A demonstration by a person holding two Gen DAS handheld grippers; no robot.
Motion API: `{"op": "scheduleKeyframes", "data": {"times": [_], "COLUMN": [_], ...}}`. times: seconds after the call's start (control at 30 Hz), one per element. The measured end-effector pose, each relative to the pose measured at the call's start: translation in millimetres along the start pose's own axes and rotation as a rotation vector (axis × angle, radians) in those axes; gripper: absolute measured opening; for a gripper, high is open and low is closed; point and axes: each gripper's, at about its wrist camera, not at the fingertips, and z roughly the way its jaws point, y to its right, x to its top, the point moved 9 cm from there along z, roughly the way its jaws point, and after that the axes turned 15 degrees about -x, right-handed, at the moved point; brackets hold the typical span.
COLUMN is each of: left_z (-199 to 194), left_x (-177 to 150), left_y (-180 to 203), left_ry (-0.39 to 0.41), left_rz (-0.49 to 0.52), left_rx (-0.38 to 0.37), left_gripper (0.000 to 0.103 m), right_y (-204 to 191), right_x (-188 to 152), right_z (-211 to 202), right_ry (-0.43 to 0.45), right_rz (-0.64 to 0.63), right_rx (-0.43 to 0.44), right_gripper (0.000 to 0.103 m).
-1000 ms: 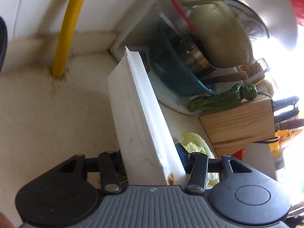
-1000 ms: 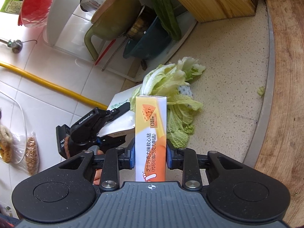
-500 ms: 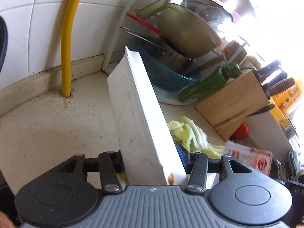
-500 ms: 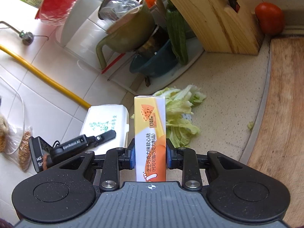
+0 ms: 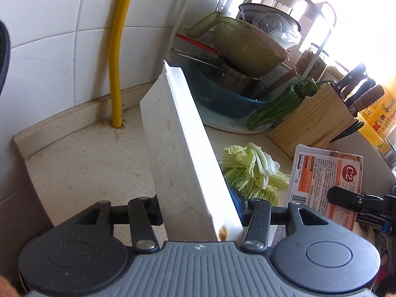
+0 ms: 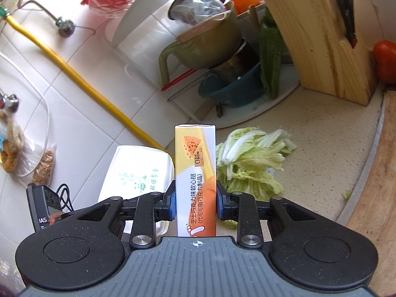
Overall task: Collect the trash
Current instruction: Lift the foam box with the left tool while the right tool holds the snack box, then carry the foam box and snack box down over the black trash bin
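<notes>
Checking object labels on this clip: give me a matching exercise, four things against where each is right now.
Things:
1. white foam box
2. orange snack box
3. cabbage leaves
4. green pepper

Places:
A. loose on the counter
B. clamped in the right gripper
C. against the knife block
D. clamped in the left gripper

Pairs: 1-D, 2-B, 3-A, 4-C

The left gripper clamps a white foam box above the cabbage leaves.

Home kitchen: tiled wall, knife block, stacked pots.
</notes>
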Motion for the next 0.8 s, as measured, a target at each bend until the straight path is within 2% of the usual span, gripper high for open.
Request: {"op": "scheduleKeyframes", "data": {"times": [0.43,0.8], "left_z": [-48.0,-115.0], "left_x": [-11.6,-26.3], "left_y": [-14.9,-55.8], "left_ry": [0.033,0.083], "left_rz": [0.02,-0.013], "left_rx": [0.035,0.101], "left_gripper": [0.046,0.046], "right_y": [-44.6,-120.7], "right_x": [-11.2,-41.3], "right_z": [-2.7,8.4], "right_ry": [0.0,-0.039], "right_rz": [-0.074,-0.159], "right_rx": [0.042,0.121], "right_gripper": [0.036,0.036]}}
